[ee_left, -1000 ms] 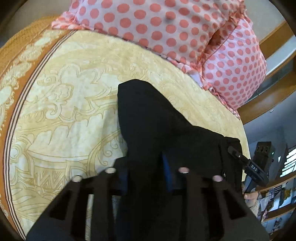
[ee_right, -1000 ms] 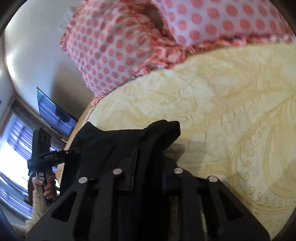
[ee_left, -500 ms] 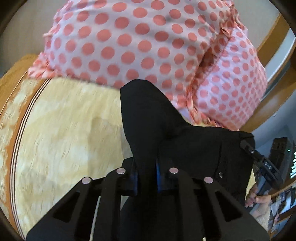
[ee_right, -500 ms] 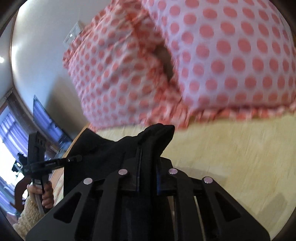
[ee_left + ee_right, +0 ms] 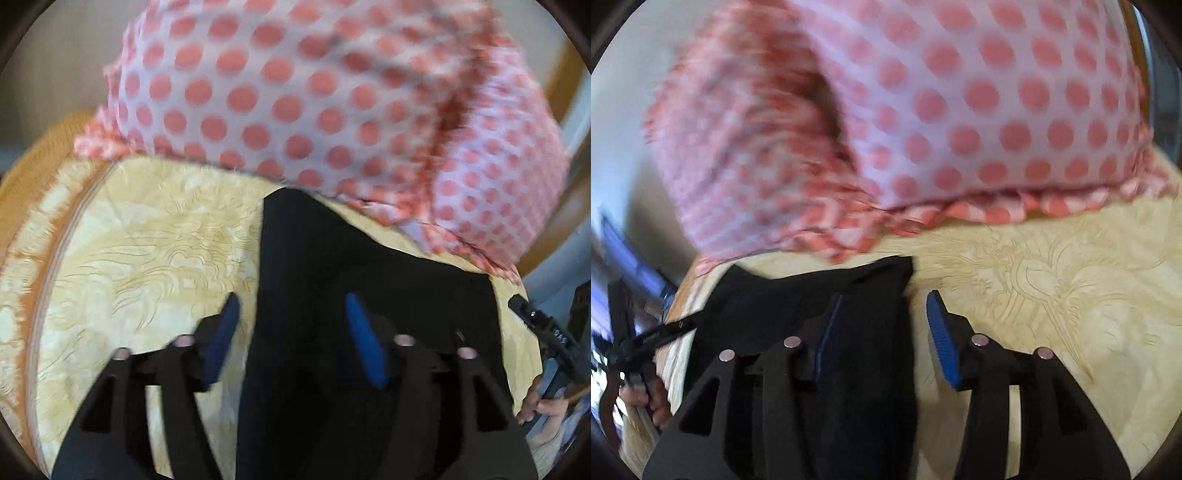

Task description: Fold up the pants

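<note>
Pants: plain black. Bedspread: pale yellow with tan scroll pattern, orange border band. Pillows: pink-white with coral polka dots, checked coral frill. Gripper pads: blue on black.

Cream bedspread with raised scrollwork, orange border at its left edge. Pink polka-dot pillows stacked at bedspread's far end, ruffled trim touching it. Wooden headboard behind pillows.
</note>
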